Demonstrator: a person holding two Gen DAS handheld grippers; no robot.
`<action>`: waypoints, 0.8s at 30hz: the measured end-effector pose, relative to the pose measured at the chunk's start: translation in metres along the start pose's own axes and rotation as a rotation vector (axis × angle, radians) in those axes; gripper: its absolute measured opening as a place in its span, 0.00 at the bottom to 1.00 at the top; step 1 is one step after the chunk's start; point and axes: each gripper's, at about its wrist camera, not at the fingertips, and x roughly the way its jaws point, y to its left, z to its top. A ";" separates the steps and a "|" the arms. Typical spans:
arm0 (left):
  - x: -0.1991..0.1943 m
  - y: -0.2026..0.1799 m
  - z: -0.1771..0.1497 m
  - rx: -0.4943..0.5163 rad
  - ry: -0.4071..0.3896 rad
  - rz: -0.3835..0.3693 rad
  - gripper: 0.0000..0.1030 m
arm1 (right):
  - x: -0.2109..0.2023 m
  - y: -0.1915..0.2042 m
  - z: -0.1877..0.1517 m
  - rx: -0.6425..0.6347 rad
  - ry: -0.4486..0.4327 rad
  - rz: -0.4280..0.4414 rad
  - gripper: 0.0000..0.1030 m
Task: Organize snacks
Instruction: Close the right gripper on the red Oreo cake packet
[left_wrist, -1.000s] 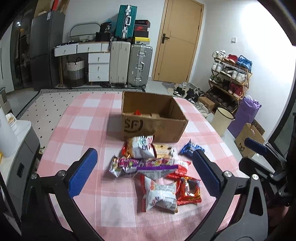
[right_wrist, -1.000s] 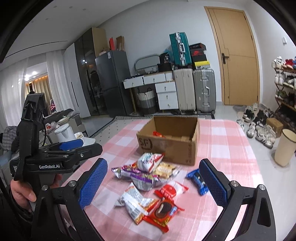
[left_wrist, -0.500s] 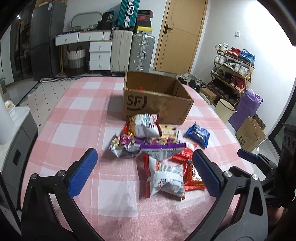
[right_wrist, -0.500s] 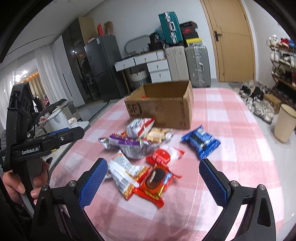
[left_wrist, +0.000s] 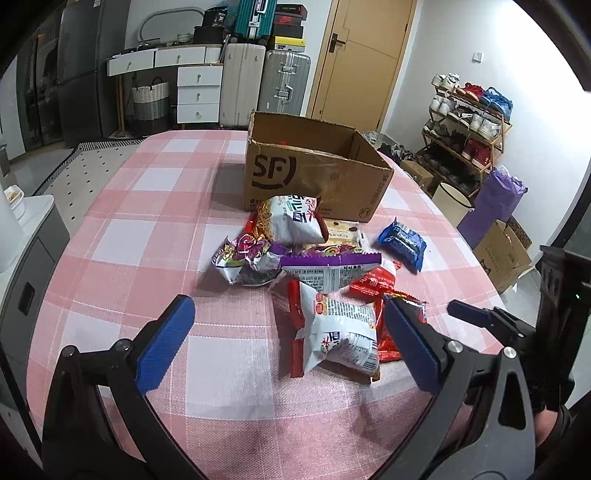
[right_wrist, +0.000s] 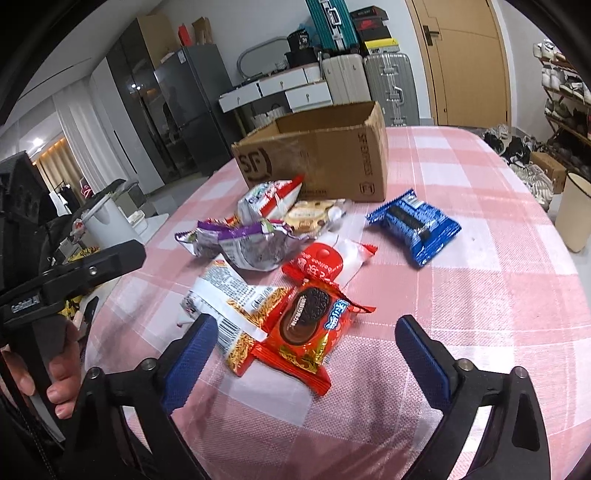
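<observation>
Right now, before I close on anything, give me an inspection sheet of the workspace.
Surface: table with pink checked cloth, no spills seen.
Job's things: open cardboard box; snack packets piled in front of it, red cookie packet nearest, blue packet lying apart.
Clutter: nothing seen on the table besides box and snacks.
Grippers: left tool open, over the white noodle packet; right tool closing, pads not yet touching the cookie packet.
Cables: nothing seen.
Surroundings: suitcases, door, shoe rack, fridge.
</observation>
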 end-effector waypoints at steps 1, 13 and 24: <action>0.001 0.000 -0.001 0.001 0.001 -0.003 0.99 | 0.004 -0.002 0.000 0.008 0.010 0.005 0.85; 0.005 0.003 -0.008 -0.006 0.016 -0.006 0.99 | 0.030 -0.003 0.000 0.017 0.066 0.011 0.71; 0.010 0.003 -0.013 -0.010 0.037 -0.004 0.99 | 0.041 -0.002 -0.003 0.012 0.103 0.018 0.42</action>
